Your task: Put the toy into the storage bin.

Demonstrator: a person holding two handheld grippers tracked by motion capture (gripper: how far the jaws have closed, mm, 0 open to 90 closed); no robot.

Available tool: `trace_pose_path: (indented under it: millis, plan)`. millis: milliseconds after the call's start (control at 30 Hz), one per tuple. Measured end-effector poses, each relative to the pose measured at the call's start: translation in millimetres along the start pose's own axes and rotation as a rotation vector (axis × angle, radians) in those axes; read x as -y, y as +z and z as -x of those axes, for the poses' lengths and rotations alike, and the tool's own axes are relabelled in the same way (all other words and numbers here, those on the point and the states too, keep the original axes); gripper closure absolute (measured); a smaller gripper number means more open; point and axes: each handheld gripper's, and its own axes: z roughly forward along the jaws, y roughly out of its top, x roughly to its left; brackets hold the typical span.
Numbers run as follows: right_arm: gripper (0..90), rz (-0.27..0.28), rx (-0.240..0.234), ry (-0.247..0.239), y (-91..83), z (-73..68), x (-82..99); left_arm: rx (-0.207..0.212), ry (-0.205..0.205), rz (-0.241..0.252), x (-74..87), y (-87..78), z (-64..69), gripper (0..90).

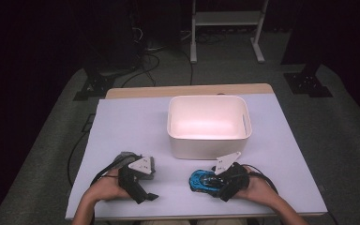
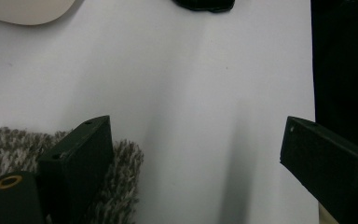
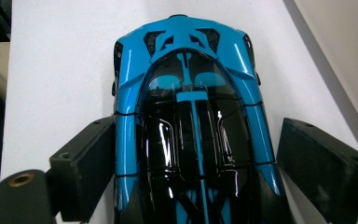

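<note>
A blue and black toy car [image 1: 198, 180] [image 3: 191, 107] lies on the white table top [image 1: 131, 122] near the front edge. My right gripper [image 1: 207, 181] [image 3: 198, 126] is open, one jaw on each side of the car and close against its flanks. My left gripper [image 1: 149, 186] [image 2: 196, 135] is open over bare table, with nothing between its jaws. A grey knitted cloth [image 1: 124, 157] [image 2: 121, 172] lies beside and partly under its left jaw.
A white plastic bin [image 1: 208, 98] [image 2: 23, 11] [image 3: 345, 46] stands empty at the middle of the table, just beyond both grippers. The table's front edge runs close under the hands. Dark floor, cables and stands surround the table.
</note>
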Motion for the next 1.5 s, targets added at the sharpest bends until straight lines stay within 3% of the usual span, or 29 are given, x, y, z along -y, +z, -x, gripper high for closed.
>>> trace_pose_path:
  millis: [367, 433, 967, 1200, 1500]
  plan:
    - [11.8, 0.004, -0.021, -0.025, 0.5, 2.5, 0.2, 0.003, 0.009, -0.006, -1.1, 0.4, 0.5, 8.8]
    - [15.1, 0.006, -0.041, -0.06, 0.3, 2.9, -0.7, 0.004, 0.009, -0.006, -0.7, 0.3, -0.1, 8.7]
    - [15.9, -0.005, -0.048, -0.055, 1.4, 3.3, -3.3, 0.007, 0.003, -0.005, -1.8, 1.8, -0.1, 8.8]
    - [17.0, -0.047, -0.041, -0.051, 1.7, 1.8, -8.9, 0.005, 0.001, -0.001, -1.3, 1.2, 0.0, 8.8]
    - [17.7, -0.014, -0.054, -0.042, -0.4, 4.1, -6.1, 0.006, -0.003, -0.001, -0.3, 0.3, -0.7, 8.8]
